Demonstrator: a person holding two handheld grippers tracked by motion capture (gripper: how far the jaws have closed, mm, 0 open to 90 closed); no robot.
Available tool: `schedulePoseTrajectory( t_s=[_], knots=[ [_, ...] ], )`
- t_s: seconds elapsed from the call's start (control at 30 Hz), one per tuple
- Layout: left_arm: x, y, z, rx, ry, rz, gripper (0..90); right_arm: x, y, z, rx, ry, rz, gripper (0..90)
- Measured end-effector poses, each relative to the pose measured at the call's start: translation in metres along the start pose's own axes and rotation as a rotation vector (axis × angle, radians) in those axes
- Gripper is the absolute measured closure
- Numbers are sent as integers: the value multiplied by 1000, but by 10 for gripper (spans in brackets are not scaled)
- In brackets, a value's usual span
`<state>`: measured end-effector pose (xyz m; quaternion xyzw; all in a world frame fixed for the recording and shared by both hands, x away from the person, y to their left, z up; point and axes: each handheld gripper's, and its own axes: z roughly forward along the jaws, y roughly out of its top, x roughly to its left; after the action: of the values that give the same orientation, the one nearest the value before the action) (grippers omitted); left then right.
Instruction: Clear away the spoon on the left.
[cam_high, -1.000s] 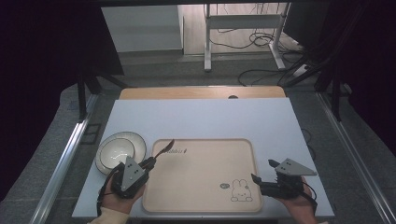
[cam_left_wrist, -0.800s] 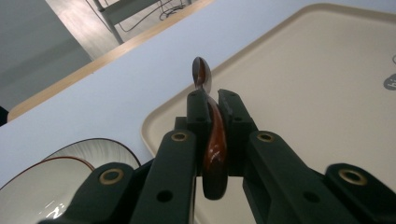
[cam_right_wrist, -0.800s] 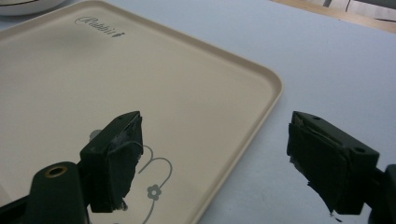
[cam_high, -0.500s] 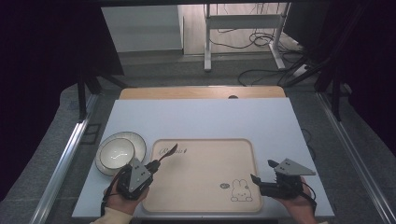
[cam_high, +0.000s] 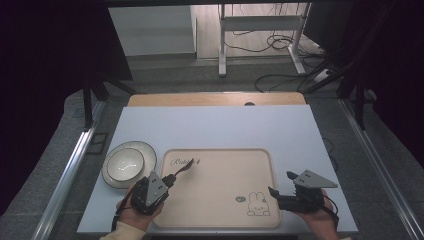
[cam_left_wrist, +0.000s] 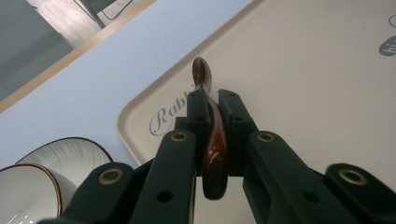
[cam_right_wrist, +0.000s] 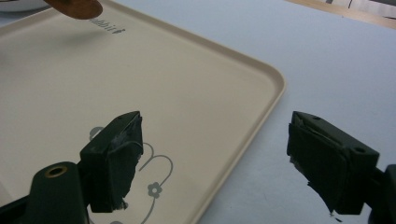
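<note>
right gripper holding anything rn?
No. In the right gripper view, the right gripper has its jaws wide apart with nothing between them, over the corner of the tray.

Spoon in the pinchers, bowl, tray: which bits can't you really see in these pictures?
- Spoon: in the left gripper view the left gripper covers its middle, clamped between the jaws; in the right gripper view the top edge cuts it off.
- Bowl: cut by the left gripper view's corner and a jaw.
- Tray lettering: too small in the high view; the jaws cover part of it in the left gripper view.
- Right gripper: holds nothing.
</note>
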<state>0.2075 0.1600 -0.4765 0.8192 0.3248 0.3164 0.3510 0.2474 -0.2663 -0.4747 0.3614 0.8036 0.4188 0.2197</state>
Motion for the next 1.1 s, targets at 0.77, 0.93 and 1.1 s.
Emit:
schedulePoseTrajectory(
  t_s=[0.77,0.93,1.1],
  knots=[
    [-21,-1,15,74,-18,115,842,0,-1,0,2,-8,-3,185],
    [-25,-3,18,106,-33,131,833,0,-1,0,4,-9,-6,184],
    [-30,-4,26,151,-49,166,820,0,-1,0,5,-14,-7,185]
  ],
)
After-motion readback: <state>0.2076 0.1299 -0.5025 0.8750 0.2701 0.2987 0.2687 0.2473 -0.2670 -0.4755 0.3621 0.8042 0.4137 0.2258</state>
